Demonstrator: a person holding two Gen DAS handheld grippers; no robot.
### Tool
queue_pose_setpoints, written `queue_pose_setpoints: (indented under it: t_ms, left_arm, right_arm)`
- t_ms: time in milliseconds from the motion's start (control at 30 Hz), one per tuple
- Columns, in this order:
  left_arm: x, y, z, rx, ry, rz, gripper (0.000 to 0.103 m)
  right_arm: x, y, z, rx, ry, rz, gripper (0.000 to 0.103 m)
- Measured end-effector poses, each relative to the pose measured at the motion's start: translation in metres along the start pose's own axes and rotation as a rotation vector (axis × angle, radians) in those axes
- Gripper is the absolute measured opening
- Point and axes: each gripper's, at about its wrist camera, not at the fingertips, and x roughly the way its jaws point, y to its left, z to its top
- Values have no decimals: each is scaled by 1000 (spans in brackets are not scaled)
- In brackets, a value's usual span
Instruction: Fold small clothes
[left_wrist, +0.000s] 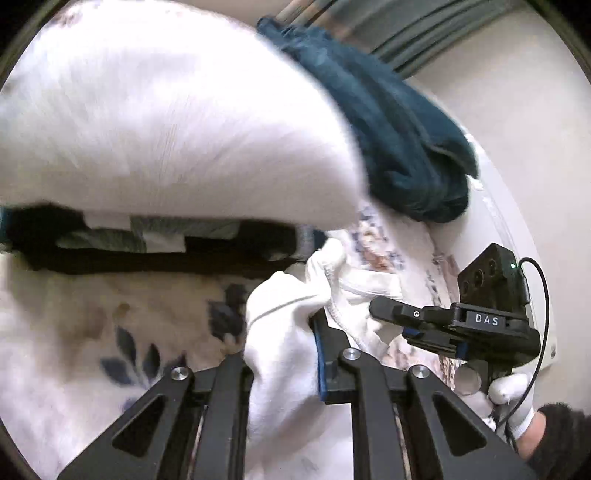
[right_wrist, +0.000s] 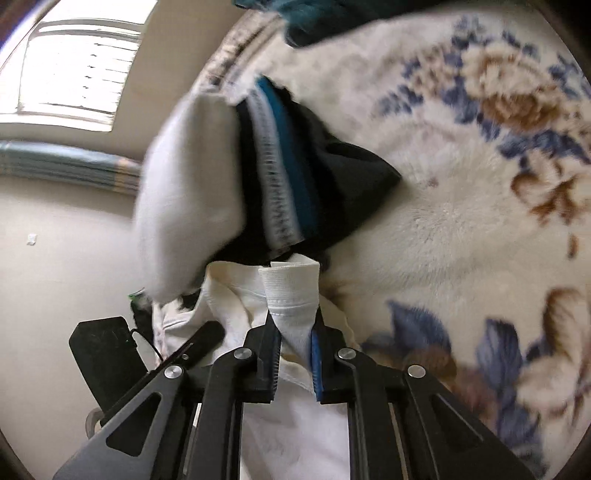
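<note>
Surface: plush cream blanket (right_wrist: 461, 206) with a fuzzy nap, printed with blue leaves and brown blossoms, covering what looks like a bed
Background: plain pale wall, a bright window (right_wrist: 74, 70) up left in the right wrist view, striped pleated curtain (left_wrist: 417, 33)
White garment (right_wrist: 291, 295): soft knit cotton with a stitched hem and a ribbed band, bunched and lifted off the blanket, stretched between both tools
Left gripper (left_wrist: 284, 354): black metal fingers closed tight on a thick fold of the white garment, one blue pad (left_wrist: 319, 354) showing
Right gripper (right_wrist: 295, 354): fingers pinched narrowly on the ribbed band, cloth filling the gap between serrated blue pads (right_wrist: 317, 365)
Gloved hand (left_wrist: 511, 402): white knit glove under the right tool, which bears "DAS"
Stack (right_wrist: 288, 173): folded dark, teal and grey-striped pieces, motion-blurred, a white one against it
Teal garment (left_wrist: 399, 140): crumpled terry-like heap toward the blanket's far edge, by the wall
</note>
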Motion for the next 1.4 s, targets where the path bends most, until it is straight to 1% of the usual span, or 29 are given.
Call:
queue_pose_setpoints:
  t_ms: [67,167,200,233,300,333,367,400,433,467,500,533,567,600,667,733,800,833,900,933,967,1067,1100,1133,1167,1233,1300,1333,1400]
  left_arm:
    - [-24,-17,-8,46,-24,-12,10]
    - [-61,-44,-36,90,-27,-26,11]
    - [-76,-51,-51,88,-14,-35,11]
    - [-78,-56,-62,92,-6,-32,13]
    - [-100,-61,-98,107,48,-4,20]
    - [-102,-62,-111,99,74,7,24]
    - [-109,-61,-128,88,102,19,32]
    - [-117,-57,-147,70,132,27,43]
    - [-124,-50,-170,45,181,38,49]
    - [-126,-47,-188,17,218,46,54]
    - [-132,-34,-209,-36,260,61,54]
    - [-133,-26,-224,-75,287,80,54]
    - [-138,-16,-233,-118,311,99,54]
    - [-144,-6,-239,-164,321,118,54]
    - [-159,8,-235,-249,297,139,54]
    - [-165,13,-219,-288,256,157,54]
    - [-154,12,-195,-287,231,163,54]
    - [-143,11,-182,-279,233,176,54]
    - [-115,10,-160,-263,241,161,54]
    - [-95,9,-149,-255,268,174,54]
    - [-77,9,-144,-256,289,165,54]
    - [-31,9,-127,-243,346,182,54]
    - [-18,7,-123,-211,365,207,54]
    - [-17,4,-123,-186,371,234,53]
    - [-15,2,-124,-157,380,241,53]
    - [-9,1,-124,-121,395,262,54]
    - [-8,4,-124,-125,402,254,54]
    - [-11,6,-125,-141,402,250,54]
    - [-17,5,-128,-162,404,235,54]
  right_arm:
    - [-22,12,-18,-23,-13,30,14]
    - [-62,20,-46,-58,-23,57,14]
    - [-71,22,-60,-66,-24,61,14]
    - [-83,24,-78,-76,-22,67,14]
    - [-99,26,-105,-109,-4,50,14]
    - [-105,24,-128,-141,25,34,14]
    - [-106,21,-142,-157,58,22,16]
    - [-106,15,-163,-168,116,-6,21]
    - [-114,6,-183,-171,163,-25,24]
    - [-113,-1,-198,-175,212,-59,32]
    - [-115,-12,-214,-166,248,-87,34]
    - [-117,-21,-223,-147,271,-89,34]
    - [-119,-32,-231,-116,287,-93,36]
    - [-124,-41,-237,-81,288,-97,41]
    - [-132,-56,-238,7,264,-78,51]
    - [-142,-63,-239,64,223,-60,52]
    - [-141,-63,-231,99,187,-50,52]
    - [-138,-59,-223,113,175,-45,52]
    - [-127,-55,-208,141,144,-49,52]
    - [-117,-54,-196,157,126,-53,52]
    - [-105,-52,-186,179,119,-71,52]
    - [-73,-57,-169,275,154,-69,51]
    - [-65,-58,-168,295,166,-62,44]
    - [-60,-56,-168,294,178,-78,22]
    - [-59,-55,-168,283,181,-95,6]
    - [-65,-54,-168,257,155,-167,2]
    - [-79,-61,-163,243,101,-264,2]
    - [-85,-66,-162,262,86,-257,2]
    - [-88,-77,-160,335,97,-158,3]
